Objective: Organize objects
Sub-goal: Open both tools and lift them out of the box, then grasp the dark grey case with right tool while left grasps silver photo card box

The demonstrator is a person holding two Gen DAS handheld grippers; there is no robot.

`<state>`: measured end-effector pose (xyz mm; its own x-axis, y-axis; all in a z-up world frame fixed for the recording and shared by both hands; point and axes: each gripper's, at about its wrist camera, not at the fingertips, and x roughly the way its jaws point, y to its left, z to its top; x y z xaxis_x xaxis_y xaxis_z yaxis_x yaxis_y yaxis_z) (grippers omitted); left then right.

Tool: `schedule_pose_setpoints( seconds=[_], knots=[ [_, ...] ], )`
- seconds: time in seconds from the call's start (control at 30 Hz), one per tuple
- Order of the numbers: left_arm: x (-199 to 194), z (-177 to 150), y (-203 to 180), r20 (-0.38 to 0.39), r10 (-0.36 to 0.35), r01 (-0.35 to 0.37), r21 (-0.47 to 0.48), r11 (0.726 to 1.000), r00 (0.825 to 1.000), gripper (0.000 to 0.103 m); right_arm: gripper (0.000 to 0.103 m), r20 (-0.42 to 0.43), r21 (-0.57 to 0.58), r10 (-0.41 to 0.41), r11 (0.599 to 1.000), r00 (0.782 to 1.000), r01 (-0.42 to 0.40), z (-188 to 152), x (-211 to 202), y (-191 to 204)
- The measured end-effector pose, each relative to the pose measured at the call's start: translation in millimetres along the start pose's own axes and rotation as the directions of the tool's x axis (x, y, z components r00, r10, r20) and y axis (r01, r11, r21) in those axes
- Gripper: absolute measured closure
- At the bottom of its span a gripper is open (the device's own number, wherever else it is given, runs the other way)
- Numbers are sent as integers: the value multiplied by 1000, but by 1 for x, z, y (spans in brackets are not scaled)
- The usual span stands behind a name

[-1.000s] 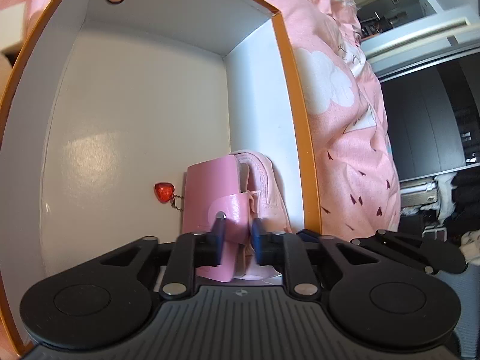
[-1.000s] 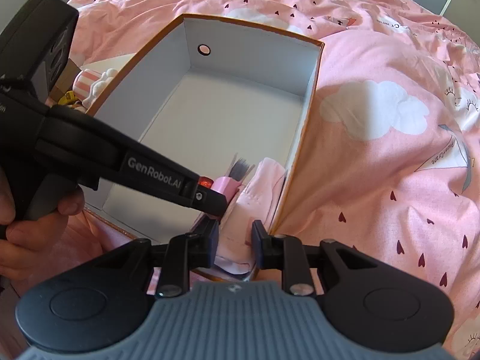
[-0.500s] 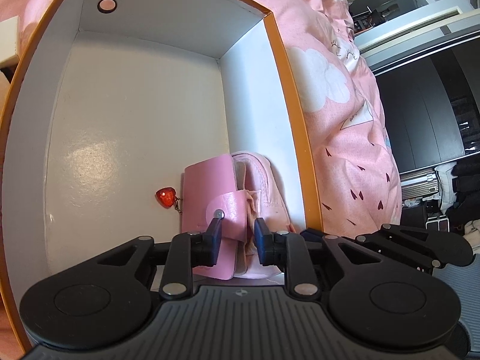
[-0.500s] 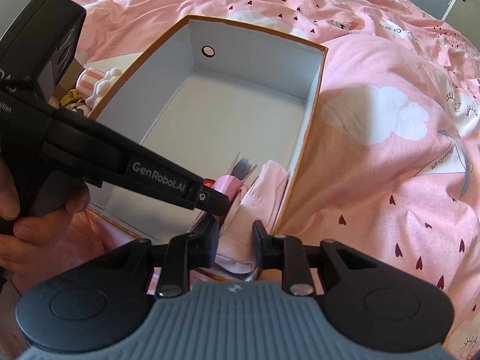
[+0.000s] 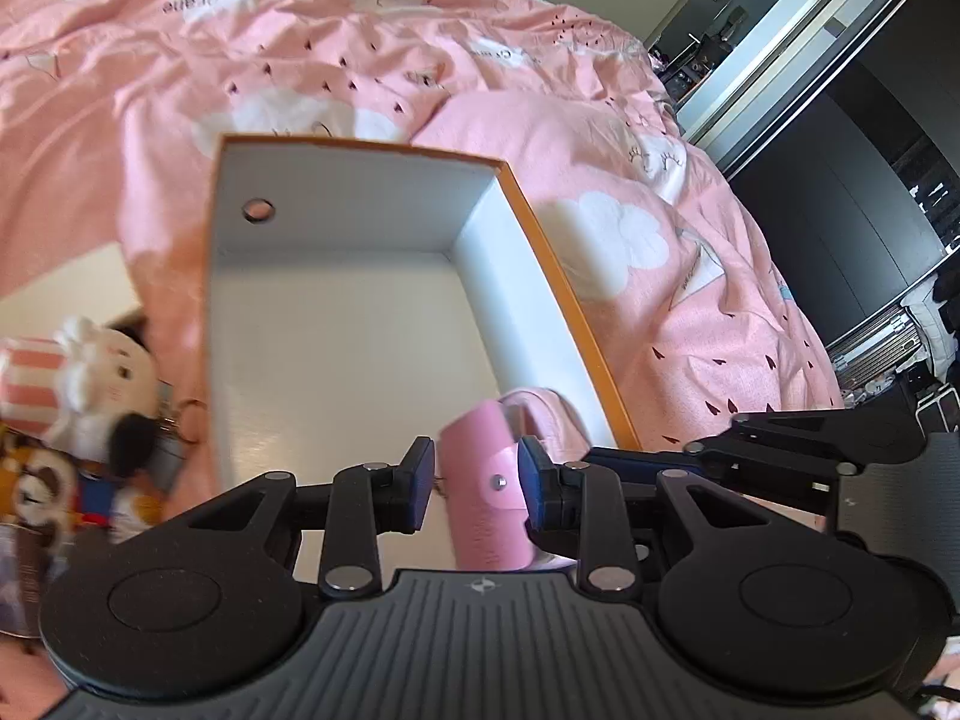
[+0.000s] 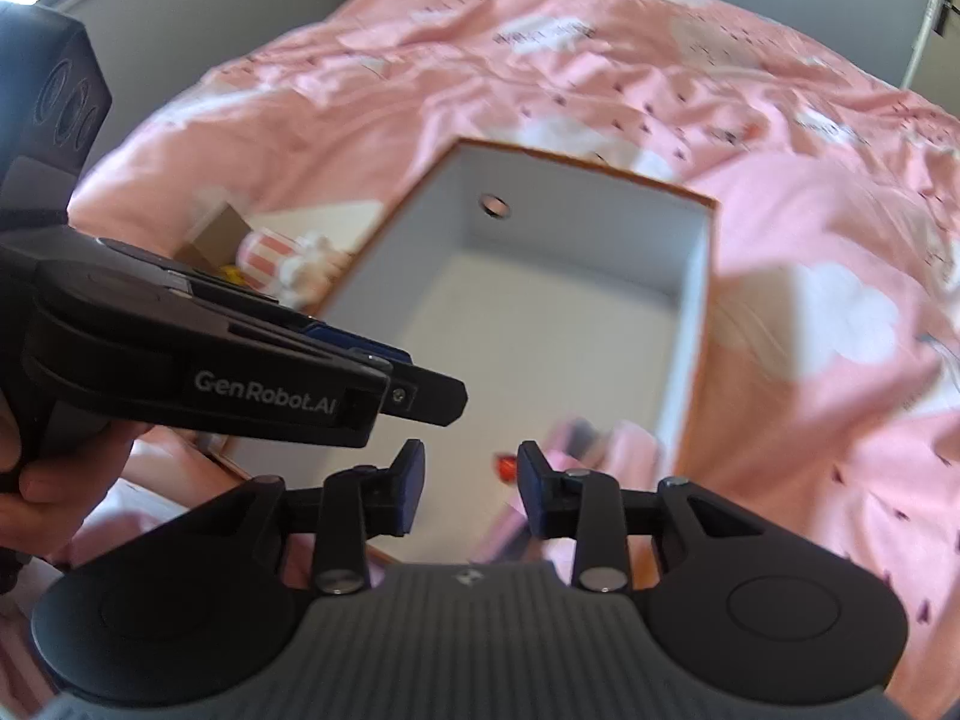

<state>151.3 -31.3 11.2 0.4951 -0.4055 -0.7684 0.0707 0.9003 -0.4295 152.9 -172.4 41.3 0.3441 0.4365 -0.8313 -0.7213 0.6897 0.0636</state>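
A white box with an orange rim lies open on the pink bed. In its near right corner rest a pink snap wallet, a red heart charm and some pink cloth. My left gripper hovers above the wallet. Its jaws are opening, and a gap shows beside the left pad, so nothing is pressed. My right gripper hangs over the same corner. Its jaws are opening too, with nothing between them.
A plush toy with a pink striped hat and other small items lie left of the box, near a brown carton. The rumpled pink duvet surrounds the box. A dark wardrobe stands beyond the bed's right edge.
Both grippers have lifted up and back from the box's near corner, and their jaws have widened. The wallet and the cloth stay in the box.
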Motion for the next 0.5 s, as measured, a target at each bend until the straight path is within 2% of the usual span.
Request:
schedule_pose_setpoints(
  seconds=[0.1, 0.23, 0.33, 0.4, 0.5],
  knots=[
    [-26, 0, 14, 35, 56, -56, 2, 998, 998, 70, 67, 59, -29, 73, 997, 996, -71, 11, 1, 21],
    [-56, -10, 37, 83, 201, -198, -47, 979, 976, 70, 62, 98, -83, 160, 985, 982, -153, 24, 14, 53],
    [-72, -20, 63, 80, 270, -258, -132, 957, 960, 69, 59, 87, -116, 203, 974, 975, -193, 32, 29, 75],
    [-78, -28, 81, 48, 311, -296, -195, 935, 949, 69, 58, 57, -137, 230, 966, 971, -221, 36, 41, 89],
    [-85, -44, 115, 6, 316, -294, -351, 889, 949, 69, 57, 3, -153, 240, 959, 971, -237, 41, 61, 104]
  ],
)
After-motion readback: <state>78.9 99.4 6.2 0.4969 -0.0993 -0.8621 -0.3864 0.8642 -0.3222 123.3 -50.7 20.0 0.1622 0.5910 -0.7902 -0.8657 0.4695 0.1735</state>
